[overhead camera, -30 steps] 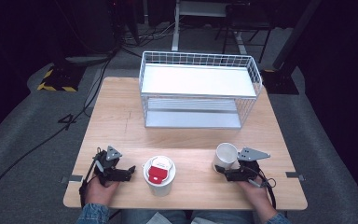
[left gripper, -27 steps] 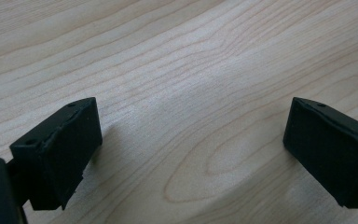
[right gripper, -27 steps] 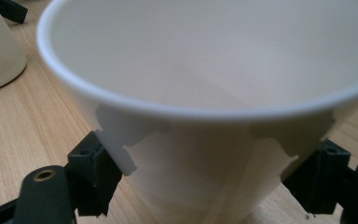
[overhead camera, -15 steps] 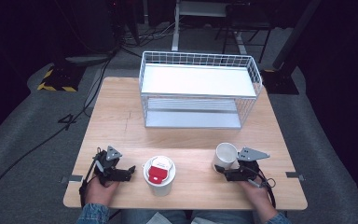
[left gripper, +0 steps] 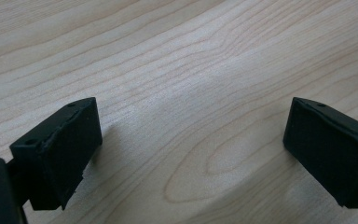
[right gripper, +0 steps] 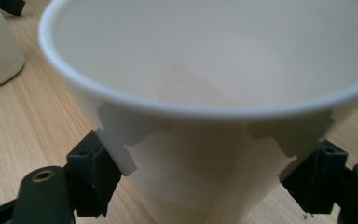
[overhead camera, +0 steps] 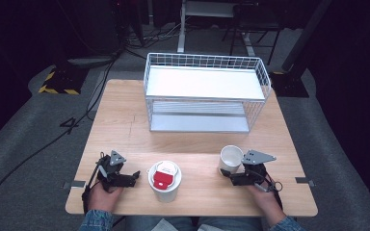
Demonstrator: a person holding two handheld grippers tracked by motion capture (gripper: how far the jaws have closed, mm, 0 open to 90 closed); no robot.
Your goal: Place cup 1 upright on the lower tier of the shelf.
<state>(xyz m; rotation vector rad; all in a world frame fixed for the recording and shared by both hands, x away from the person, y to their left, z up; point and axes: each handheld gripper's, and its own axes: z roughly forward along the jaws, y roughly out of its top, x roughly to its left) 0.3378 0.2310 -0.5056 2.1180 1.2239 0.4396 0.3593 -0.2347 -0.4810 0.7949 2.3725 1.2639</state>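
Two hand-held grippers (overhead camera: 136,176) (overhead camera: 225,174), two cups (overhead camera: 164,181) (overhead camera: 231,158)

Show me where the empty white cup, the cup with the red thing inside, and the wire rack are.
empty white cup (overhead camera: 231,157), high view, inner bottom.
cup with red thing (overhead camera: 165,192), high view, front wall.
wire rack (overhead camera: 265,77), high view, right top rim.

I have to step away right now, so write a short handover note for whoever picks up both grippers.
Left gripper: open, holding nothing, low over bare table at the near left.
Right gripper: jaws either side of the empty white cup, at its wall; the cup stands upright on the table.
Cup with the red item inside stands between the two grippers, untouched.
Wire rack at the back holds nothing.
Done: right gripper is at its cup. Left: probably lift it; no cup has been moved to the rack.
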